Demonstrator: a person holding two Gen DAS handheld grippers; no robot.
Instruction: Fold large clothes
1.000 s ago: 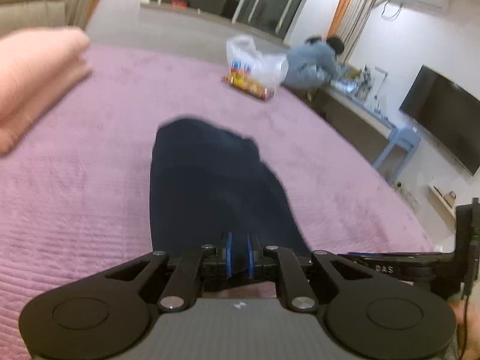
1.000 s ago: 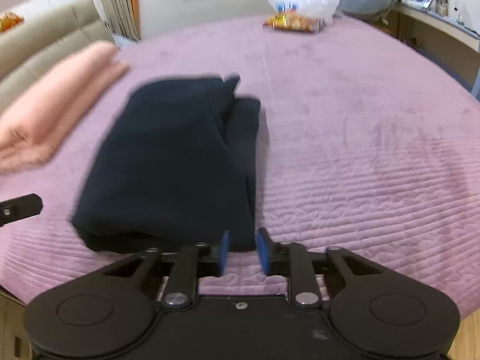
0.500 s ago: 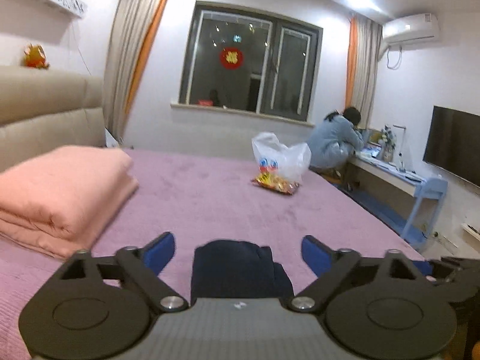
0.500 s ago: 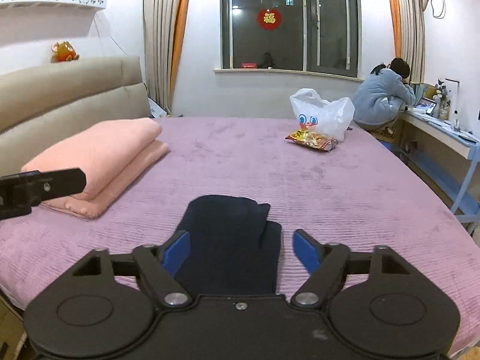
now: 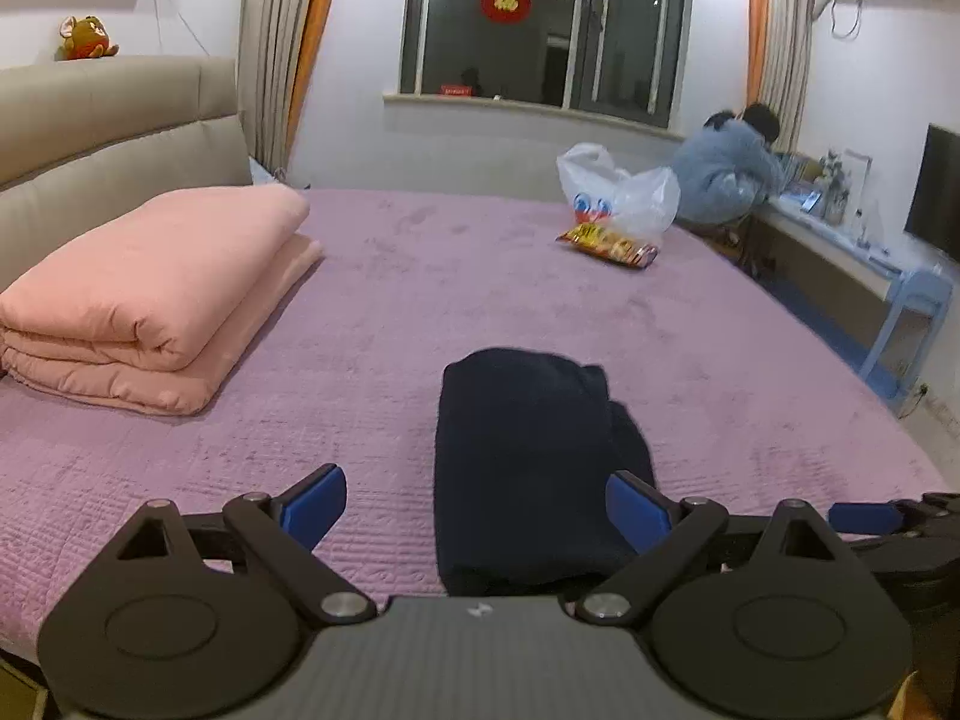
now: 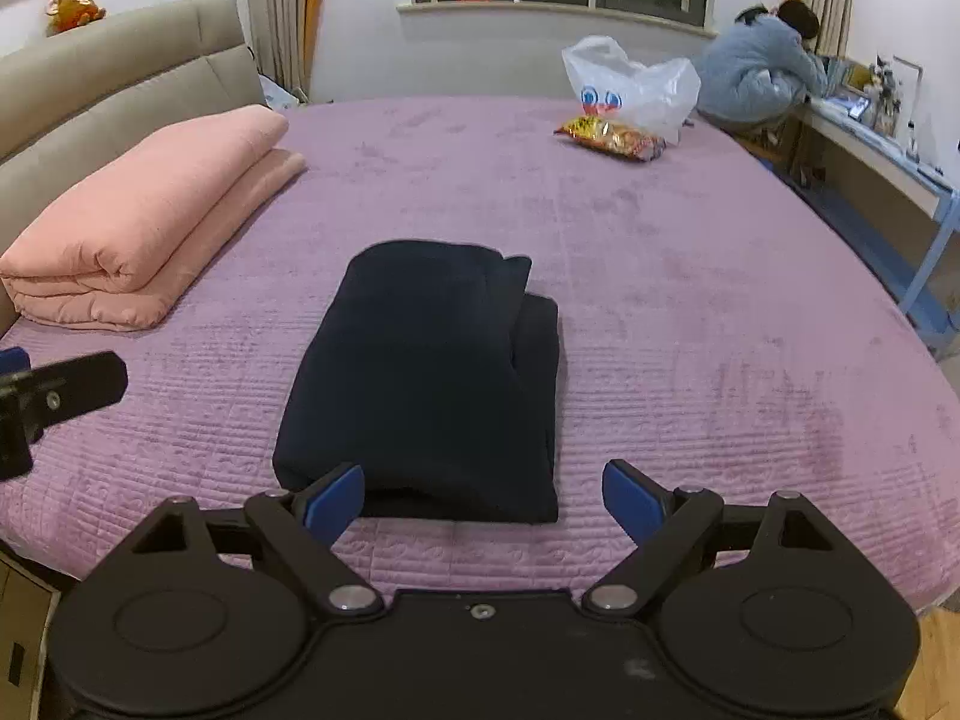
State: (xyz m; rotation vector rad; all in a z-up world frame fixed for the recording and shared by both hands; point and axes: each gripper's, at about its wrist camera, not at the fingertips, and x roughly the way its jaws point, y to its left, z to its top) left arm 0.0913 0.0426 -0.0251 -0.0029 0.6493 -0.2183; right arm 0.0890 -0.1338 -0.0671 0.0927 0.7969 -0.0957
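A dark navy garment (image 6: 426,378) lies folded into a compact rectangle on the purple bedspread (image 6: 690,324), near the bed's front edge. In the left wrist view the same garment (image 5: 522,456) sits just ahead of my left gripper (image 5: 477,507), whose blue pads stand wide apart above the bed with nothing gripped. My right gripper (image 6: 483,495) is likewise open, held above the garment's near edge and clear of the cloth. The right gripper's blue tip (image 5: 864,519) shows at the right edge of the left wrist view, and the left gripper's black finger (image 6: 66,387) at the left edge of the right wrist view.
A folded pink quilt (image 6: 144,216) lies at the left by the beige headboard (image 6: 120,72). A white plastic bag (image 6: 630,87) and a snack packet (image 6: 612,138) sit at the far right of the bed. A person (image 6: 756,78) leans over a desk (image 6: 876,150) beyond.
Both grippers went from nearly shut at the garment's near edge to wide open. Both have risen and drawn back, leaving the folded garment lying flat on the bed.
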